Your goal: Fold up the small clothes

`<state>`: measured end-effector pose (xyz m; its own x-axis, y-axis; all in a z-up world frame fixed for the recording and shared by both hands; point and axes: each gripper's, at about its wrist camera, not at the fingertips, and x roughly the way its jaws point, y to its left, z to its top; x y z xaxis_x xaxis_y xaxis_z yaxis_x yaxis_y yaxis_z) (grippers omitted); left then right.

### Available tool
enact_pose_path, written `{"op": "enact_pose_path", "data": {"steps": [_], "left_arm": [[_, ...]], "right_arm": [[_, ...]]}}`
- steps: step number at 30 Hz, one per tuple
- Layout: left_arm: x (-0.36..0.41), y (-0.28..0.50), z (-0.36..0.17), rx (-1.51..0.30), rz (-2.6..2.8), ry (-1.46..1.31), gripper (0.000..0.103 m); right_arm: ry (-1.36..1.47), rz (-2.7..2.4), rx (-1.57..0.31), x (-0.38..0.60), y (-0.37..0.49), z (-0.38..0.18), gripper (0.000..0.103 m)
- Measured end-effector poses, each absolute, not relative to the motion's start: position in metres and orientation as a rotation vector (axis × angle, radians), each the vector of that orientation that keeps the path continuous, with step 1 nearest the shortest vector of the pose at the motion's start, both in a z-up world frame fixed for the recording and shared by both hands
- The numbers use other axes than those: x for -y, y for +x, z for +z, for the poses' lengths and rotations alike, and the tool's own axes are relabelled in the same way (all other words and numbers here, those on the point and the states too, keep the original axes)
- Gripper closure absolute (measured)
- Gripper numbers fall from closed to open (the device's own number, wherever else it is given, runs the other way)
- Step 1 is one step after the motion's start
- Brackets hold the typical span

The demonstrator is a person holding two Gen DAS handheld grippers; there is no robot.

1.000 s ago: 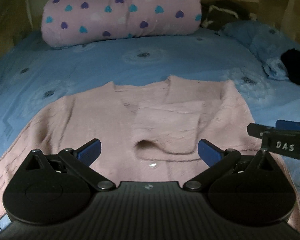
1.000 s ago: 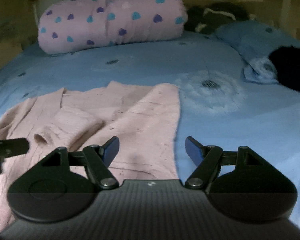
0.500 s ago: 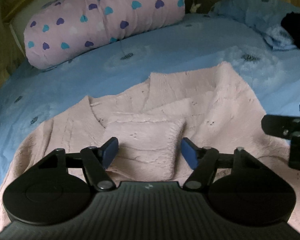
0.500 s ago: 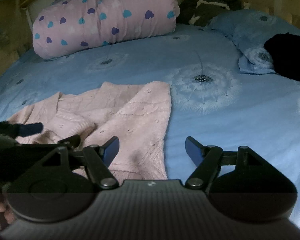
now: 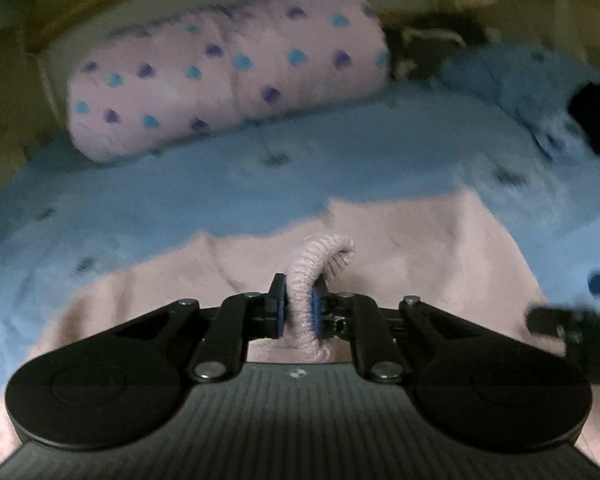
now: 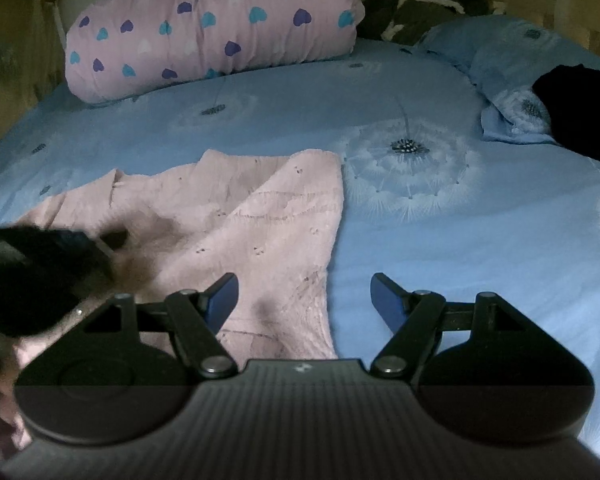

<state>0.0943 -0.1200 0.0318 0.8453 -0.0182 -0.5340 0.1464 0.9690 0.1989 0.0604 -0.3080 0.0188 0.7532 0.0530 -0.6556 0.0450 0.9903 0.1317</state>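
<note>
On a blue bed [image 6: 480,264] a pink cardigan [image 6: 268,220] lies spread flat, its ribbed sleeve cuff [image 5: 320,260] pinched upright in the clenched left tongs [image 5: 299,306], while the right tongs [image 6: 304,300] hover released over the cardigan's right edge, nearer its free side.

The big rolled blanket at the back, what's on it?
Blue, purple and white hearts on the pink blanket; clearest in the right wrist view.
</note>
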Motion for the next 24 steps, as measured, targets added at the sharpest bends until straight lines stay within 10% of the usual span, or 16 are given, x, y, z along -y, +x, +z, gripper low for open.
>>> {"op": "enact_pose_path", "data": {"steps": [19, 24], "left_arm": [[-0.033, 0.119, 0.005, -0.737, 0.098, -0.044, 0.086], [-0.033, 0.121, 0.007, -0.712, 0.054, -0.103, 0.042]], "right_arm": [[0.053, 0.025, -0.79, 0.291, 0.065, 0.004, 0.029], [0.045, 0.02, -0.794, 0.291, 0.066, 0.003, 0.029]]}}
